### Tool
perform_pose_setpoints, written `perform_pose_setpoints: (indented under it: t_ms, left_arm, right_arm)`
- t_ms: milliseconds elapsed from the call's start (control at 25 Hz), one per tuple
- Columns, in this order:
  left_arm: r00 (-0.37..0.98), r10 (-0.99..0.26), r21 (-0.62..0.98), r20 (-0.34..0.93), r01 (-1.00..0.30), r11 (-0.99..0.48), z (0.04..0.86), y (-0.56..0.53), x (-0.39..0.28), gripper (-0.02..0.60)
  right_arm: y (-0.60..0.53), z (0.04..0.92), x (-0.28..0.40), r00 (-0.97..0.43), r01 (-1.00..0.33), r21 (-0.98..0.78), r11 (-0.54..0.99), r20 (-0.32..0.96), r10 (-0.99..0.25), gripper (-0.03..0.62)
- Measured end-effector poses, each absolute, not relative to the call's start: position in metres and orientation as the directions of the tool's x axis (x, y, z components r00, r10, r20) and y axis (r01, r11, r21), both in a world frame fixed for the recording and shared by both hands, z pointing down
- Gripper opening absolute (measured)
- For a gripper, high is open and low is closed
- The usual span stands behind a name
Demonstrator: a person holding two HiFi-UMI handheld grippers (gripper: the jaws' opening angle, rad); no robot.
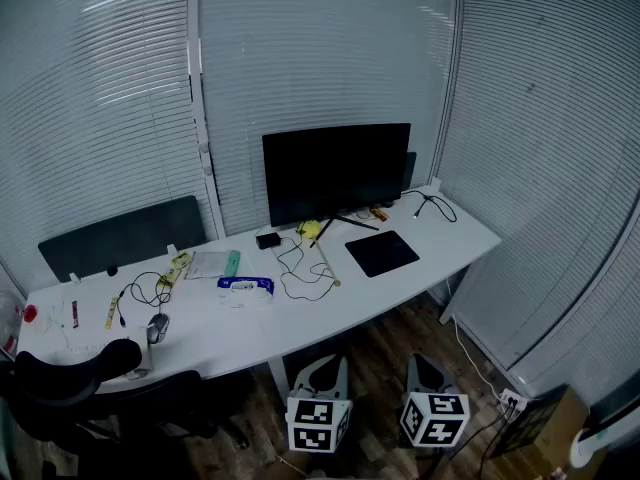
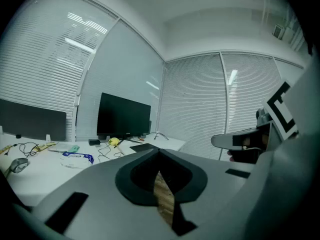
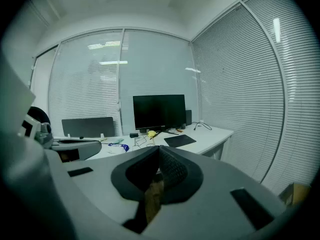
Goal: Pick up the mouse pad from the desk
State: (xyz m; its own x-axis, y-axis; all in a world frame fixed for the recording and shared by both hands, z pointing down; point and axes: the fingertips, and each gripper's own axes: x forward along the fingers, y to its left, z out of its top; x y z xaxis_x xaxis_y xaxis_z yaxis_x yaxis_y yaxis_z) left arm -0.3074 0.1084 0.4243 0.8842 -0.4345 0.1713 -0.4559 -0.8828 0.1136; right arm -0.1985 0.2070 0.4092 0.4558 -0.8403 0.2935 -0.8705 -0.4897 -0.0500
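A black mouse pad [image 1: 381, 252] lies flat on the white desk [image 1: 420, 268], right of the monitor stand; it also shows small as the mouse pad [image 3: 179, 140] and the mouse pad [image 2: 142, 146]. My left gripper [image 1: 321, 372] and right gripper [image 1: 428, 367] hang low in front of the desk, over the wooden floor, well short of the pad. Both are shut with nothing between the jaws, as the left gripper [image 2: 159, 151] and right gripper [image 3: 159, 149] show in their own views.
A black monitor [image 1: 336, 173] stands at the desk's back. Cables [image 1: 300, 268], a yellow object [image 1: 311, 230], a blue-and-white packet [image 1: 245, 286], a mouse [image 1: 157, 327] and papers lie left of the pad. A black chair [image 1: 80, 383] stands at lower left. Blinds close in the room.
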Motion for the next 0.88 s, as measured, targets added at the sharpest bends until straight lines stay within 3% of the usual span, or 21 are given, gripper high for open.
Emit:
perform_pose_setpoints:
  t_ms: [520, 880]
  left_arm:
    - [0.903, -0.387, 0.121, 0.188, -0.412, -0.903, 0.427, 0.106, -0.296, 0.017]
    - [0.918, -0.335, 0.139, 0.213, -0.368, -0.919, 0.444, 0.107, -0.277, 0.017]
  right_arm:
    - [0.201, 0.411, -0.19, 0.477, -0.856, -0.062, -0.512, 0.283, -0.832, 0.034]
    - [0.212, 0.433, -0.182, 0.501, -0.825, -0.086, -0.558, 0.342, -0.795, 0.034]
